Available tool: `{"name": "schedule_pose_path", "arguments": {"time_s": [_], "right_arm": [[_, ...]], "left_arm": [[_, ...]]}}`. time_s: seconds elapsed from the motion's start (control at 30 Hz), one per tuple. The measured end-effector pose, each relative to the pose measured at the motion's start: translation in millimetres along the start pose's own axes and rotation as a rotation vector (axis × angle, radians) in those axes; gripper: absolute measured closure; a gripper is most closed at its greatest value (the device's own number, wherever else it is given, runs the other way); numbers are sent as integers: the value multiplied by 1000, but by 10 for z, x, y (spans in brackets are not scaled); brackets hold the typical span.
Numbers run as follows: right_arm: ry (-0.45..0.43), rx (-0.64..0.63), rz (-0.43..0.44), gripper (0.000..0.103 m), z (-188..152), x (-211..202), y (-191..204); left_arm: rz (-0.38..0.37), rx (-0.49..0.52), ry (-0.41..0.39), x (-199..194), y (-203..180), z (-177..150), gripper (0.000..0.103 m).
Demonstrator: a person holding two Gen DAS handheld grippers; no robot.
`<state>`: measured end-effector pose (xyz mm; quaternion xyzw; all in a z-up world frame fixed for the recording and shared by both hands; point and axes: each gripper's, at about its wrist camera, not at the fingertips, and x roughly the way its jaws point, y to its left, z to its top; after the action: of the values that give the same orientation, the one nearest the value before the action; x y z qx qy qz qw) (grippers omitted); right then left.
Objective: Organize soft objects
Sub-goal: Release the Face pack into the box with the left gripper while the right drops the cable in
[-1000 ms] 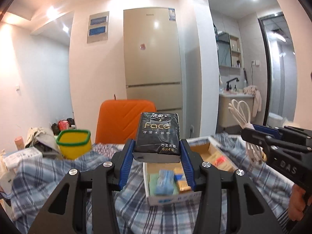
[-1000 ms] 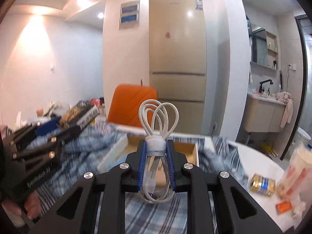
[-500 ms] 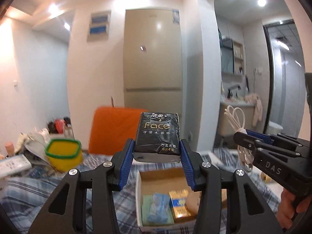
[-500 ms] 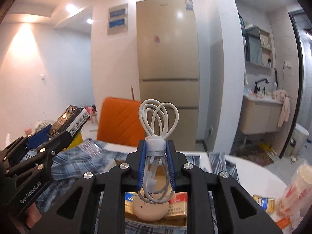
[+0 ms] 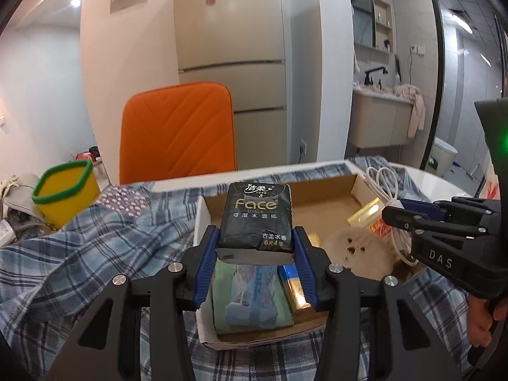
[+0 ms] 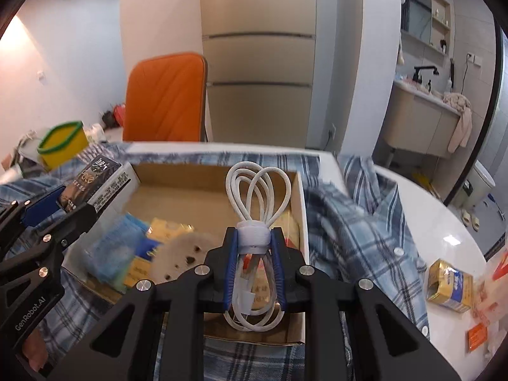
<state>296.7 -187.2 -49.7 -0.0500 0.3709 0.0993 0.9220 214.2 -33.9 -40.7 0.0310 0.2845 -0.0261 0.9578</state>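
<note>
Over the open cardboard box (image 6: 219, 190), the left gripper (image 5: 255, 247) pinches a black tissue pack (image 5: 255, 222) printed "Face TISSUE"; Chinese lettering is beneath. Above the box's right side, the right gripper (image 6: 254, 247), marked "DAS", is pressed together on a coiled white cable (image 6: 257, 209). Packets inside the box are blurred.
</note>
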Motion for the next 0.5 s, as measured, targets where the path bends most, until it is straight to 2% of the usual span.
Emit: {"name": "schedule_pose_path", "arguments": {"time_s": [0.37,0.47,0.5], "right_arm": [[29,4,-4,81,-25,112,-41],[28,27,11,73,-21,101,-70],[22,34,14,63,-22,91,-81]], "left_arm": [[-21,1,68,134,11,-54,57],[-12,-9,76,158,34,-56,55],[-10,-16,73,150,46,-56,49]]}}
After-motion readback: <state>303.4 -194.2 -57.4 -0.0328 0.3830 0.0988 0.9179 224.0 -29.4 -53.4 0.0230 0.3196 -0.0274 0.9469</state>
